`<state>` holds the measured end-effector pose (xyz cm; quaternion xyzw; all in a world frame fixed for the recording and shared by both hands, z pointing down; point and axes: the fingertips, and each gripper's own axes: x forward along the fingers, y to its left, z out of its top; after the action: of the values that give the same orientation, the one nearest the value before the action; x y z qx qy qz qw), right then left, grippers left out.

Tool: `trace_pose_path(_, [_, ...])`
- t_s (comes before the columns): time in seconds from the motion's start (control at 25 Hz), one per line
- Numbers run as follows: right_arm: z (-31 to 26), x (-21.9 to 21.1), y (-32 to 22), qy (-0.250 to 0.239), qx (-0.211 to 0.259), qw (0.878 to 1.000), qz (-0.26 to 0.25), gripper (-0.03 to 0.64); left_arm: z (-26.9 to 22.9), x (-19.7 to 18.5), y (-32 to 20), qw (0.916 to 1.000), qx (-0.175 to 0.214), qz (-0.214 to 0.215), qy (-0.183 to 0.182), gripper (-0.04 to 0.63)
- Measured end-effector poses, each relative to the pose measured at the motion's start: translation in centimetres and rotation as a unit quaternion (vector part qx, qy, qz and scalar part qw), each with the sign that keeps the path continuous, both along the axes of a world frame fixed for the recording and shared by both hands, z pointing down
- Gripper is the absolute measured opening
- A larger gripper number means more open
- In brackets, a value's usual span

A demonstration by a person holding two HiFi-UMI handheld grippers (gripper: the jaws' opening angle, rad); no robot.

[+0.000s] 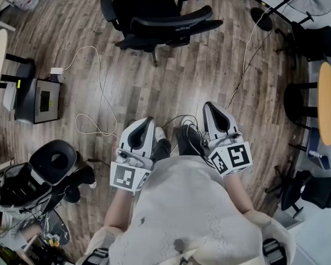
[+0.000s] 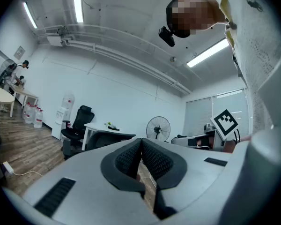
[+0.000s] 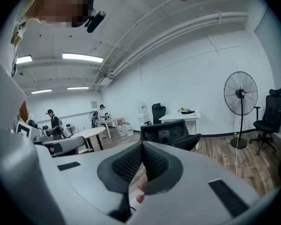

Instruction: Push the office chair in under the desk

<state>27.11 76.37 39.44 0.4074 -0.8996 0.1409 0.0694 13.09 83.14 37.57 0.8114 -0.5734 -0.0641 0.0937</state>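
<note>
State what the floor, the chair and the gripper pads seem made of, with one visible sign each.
Floor: wood or wood-look laminate, slight sheen; plank seams and grain show.
Chair: black, matte, probably plastic with fabric padding; unclear at this size.
Pads: likely black rubber, matte; dotted grip texture.

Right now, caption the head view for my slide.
Both shut and empty, white left gripper and white right gripper face a black office chair across wood-plank floor.
</note>
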Motion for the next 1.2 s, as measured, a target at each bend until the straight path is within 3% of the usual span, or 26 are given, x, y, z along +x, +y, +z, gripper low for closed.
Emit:
trace_pose_path(0.2, [-2.9, -0.9, 4.4, -0.016, 0.021, 1.000, -0.015, 0.006, -3.0, -0.7, 3.8, 0.9996, 0.019, -0.006, -0.017, 0.021])
trace_pose_path(0.32, [-4.2, 1.0, 6.5, -0.016, 0.037, 0.999, -0.020, 0.006, -4.7, 0.9, 6.0, 0.9993, 0.030, -0.013, -0.018, 0.021])
trace_pose_path(0.6, [-4.4, 11.7, 8.2, -0.017, 0.048, 0.998, -0.038, 0.006, -5.5, 12.2, 6.8, 0.9986, 0.037, -0.026, -0.025, 0.021])
trace_pose_path(0.84, [-5.3, 21.5, 6.8, -0.025, 0.042, 0.996, -0.072, 0.006, -7.5, 22.2, 5.6, 0.9957, 0.045, -0.075, -0.029, 0.021])
trace_pose_path(1.04, [-4.2, 27.5, 4.3, -0.026, 0.044, 0.994, -0.097, 0.009, -6.1, 27.0, 5.3, 0.9883, 0.030, -0.140, -0.053, 0.021])
trace_pose_path(1.2, [-3.2, 31.2, 2.8, -0.018, 0.056, 0.993, -0.106, 0.013, -5.3, 27.8, 6.2, 0.9796, 0.020, -0.193, -0.054, 0.021])
